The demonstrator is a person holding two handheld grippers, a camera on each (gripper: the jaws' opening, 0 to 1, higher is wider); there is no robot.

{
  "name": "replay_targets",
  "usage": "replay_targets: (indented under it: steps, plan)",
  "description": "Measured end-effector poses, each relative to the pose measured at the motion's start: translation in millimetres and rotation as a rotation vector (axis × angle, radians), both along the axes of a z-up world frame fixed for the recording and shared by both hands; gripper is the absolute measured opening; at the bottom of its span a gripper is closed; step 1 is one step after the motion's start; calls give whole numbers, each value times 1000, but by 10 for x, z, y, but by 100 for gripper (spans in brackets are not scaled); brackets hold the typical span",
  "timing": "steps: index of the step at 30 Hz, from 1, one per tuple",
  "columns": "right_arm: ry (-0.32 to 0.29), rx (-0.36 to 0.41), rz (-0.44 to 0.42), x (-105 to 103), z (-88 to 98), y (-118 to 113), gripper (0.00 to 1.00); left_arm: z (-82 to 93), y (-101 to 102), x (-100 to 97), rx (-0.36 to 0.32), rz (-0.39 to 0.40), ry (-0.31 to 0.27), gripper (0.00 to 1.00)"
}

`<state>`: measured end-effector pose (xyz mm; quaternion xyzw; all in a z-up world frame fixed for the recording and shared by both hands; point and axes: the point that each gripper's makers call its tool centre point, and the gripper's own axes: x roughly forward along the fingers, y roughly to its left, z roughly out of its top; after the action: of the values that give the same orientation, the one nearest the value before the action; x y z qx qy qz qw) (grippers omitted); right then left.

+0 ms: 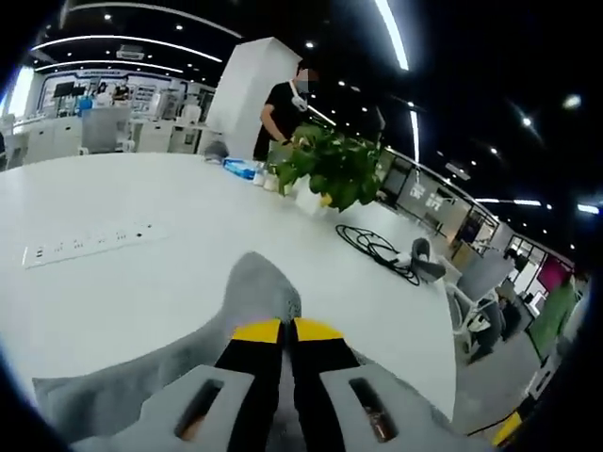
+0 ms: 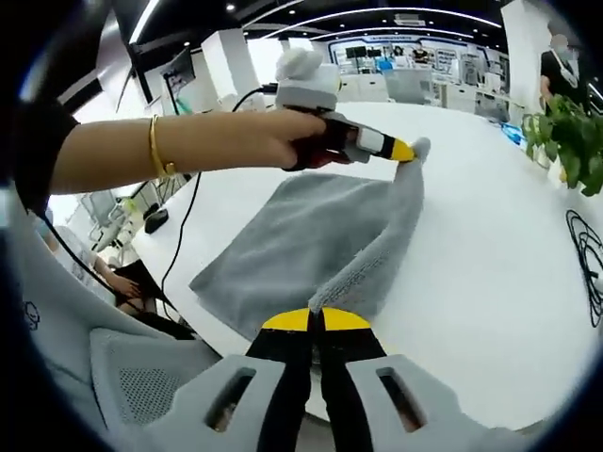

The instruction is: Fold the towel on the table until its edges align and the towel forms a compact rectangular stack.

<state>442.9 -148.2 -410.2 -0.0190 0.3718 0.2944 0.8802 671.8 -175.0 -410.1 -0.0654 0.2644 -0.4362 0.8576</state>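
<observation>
Left gripper view: power strip [image 1: 94, 243] lies flat on white desk [image 1: 141, 301], far left. Grey towel [image 1: 254, 282] rises in peak at centre; left gripper [image 1: 286, 330] jaws closed on its corner. Potted plant [image 1: 334, 169] and black cable [image 1: 377, 250] lie beyond, right.

Right gripper view: person's hand [image 2: 273, 141] holds left gripper [image 2: 407, 151], pinching far towel [image 2: 301, 245] corner, lifted off desk [image 2: 490, 282]. Right gripper [image 2: 316, 320] jaws closed on near corner; towel edge stretches between both. Rest of towel lies on desk, left.

A leafy potted plant [image 1: 332, 168] stands far across the table, a coiled black cable [image 1: 379, 249] near it. A white power strip [image 1: 92, 243] lies flat (sockets upward). A person [image 1: 285, 108] stands behind the plant.
</observation>
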Motion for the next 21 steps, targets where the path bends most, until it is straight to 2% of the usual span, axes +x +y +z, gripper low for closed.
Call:
replay_targets:
  steps: [3,5,9,15,21]
  plan:
    - [-16,-6,42,-11,39,160,0,41,167,-10,9,26,-10,2]
    - [-28,-14,75,-13,46,279,0,54,307,28,41,54,-33,2]
    - [-44,-4,126,-12,93,499,0,126,517,38,24,79,-42,2]
    - [-60,25,174,20,166,823,0,223,833,58,35,118,-69,2]
    - [-79,39,236,16,199,1126,0,215,1161,111,49,147,-80,2]
